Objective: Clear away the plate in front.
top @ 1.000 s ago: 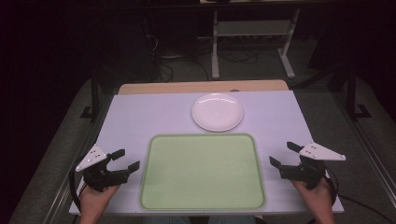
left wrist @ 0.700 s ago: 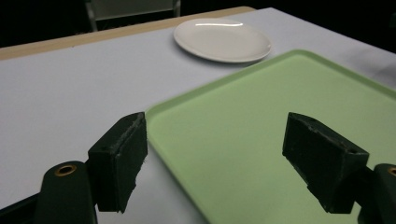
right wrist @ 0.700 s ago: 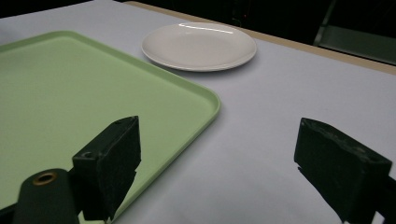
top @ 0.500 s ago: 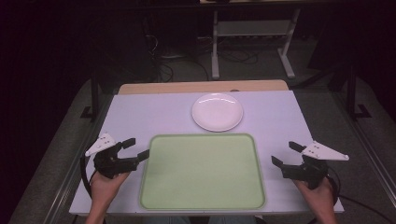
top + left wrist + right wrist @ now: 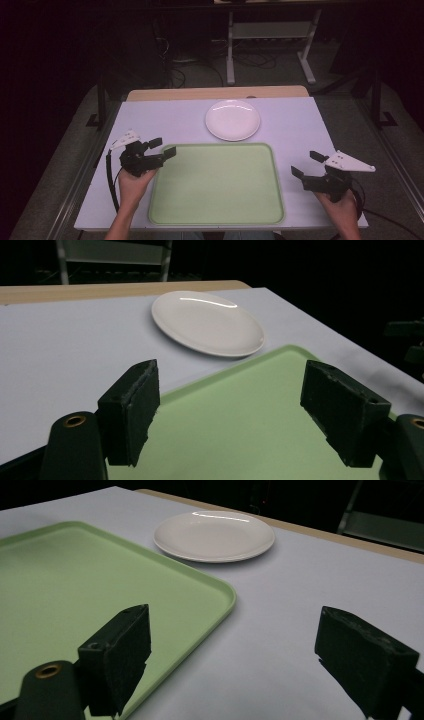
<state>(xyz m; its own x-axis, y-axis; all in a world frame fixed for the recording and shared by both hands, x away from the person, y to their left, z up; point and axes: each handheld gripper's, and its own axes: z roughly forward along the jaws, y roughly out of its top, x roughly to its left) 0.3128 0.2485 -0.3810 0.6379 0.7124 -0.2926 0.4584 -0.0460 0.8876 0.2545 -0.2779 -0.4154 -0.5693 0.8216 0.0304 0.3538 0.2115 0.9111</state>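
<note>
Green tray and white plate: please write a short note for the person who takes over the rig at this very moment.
Left gripper: jaws open, holding nothing, over the tray's near-left corner area, pointing toward the plate.
Right gripper: jaws open, holding nothing, over the bare table just right of the tray.
Green tray: flat at the table's near middle, nothing on it.
White plate: just beyond the tray's far edge, apart from it, nothing on it.
Done: nothing gripped so far.
Left: likely the plate or tray is to be taken next; the left gripper is the nearer one to both.
</note>
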